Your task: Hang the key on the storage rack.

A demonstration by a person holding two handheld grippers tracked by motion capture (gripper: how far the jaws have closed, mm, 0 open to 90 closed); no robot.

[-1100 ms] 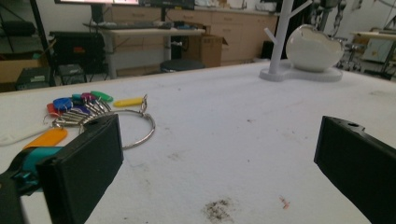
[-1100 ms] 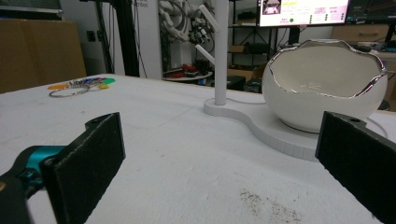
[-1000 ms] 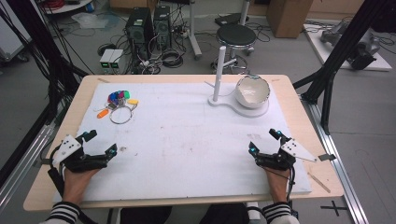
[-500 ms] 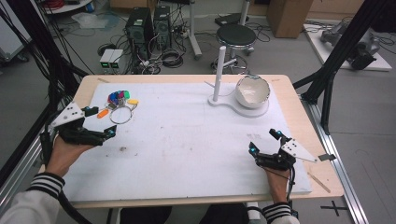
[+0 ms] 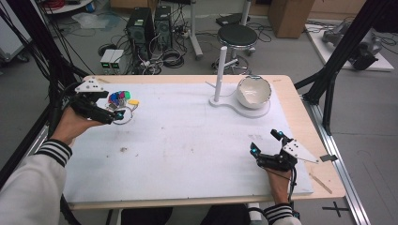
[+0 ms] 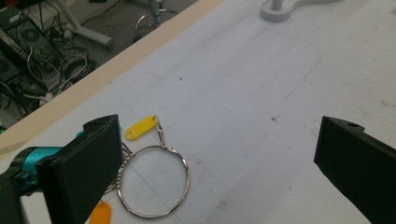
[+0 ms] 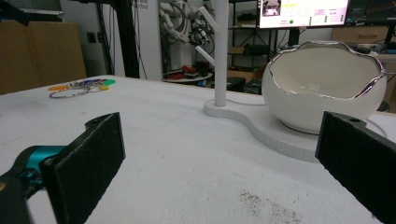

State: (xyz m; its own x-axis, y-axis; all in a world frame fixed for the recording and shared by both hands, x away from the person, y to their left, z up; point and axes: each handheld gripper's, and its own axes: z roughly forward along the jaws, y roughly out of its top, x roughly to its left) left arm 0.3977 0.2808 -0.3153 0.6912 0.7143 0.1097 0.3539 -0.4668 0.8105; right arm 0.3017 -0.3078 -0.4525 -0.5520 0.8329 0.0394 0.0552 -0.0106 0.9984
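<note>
Now left tool (image 5: 114, 114) spread over key ring (image 6: 152, 179) near table edge (image 5: 187, 77); right tool (image 5: 266, 149) spread, bare mat (image 5: 187, 140) between.

Key ring (image 6: 154, 182) partly covered by left gripper (image 6: 219, 154) near jaw; tags beyond it out of sight, orange tag (image 6: 100, 214) cut by bottom edge. White stand (image 6: 299, 5) cut by top edge, base alone visible. Bowl (image 7: 324, 86) lower right masked by right gripper (image 7: 219, 158) jaw. Tag bundle (image 5: 121, 97) too small for count. Post (image 7: 221, 51) top cropped.
</note>
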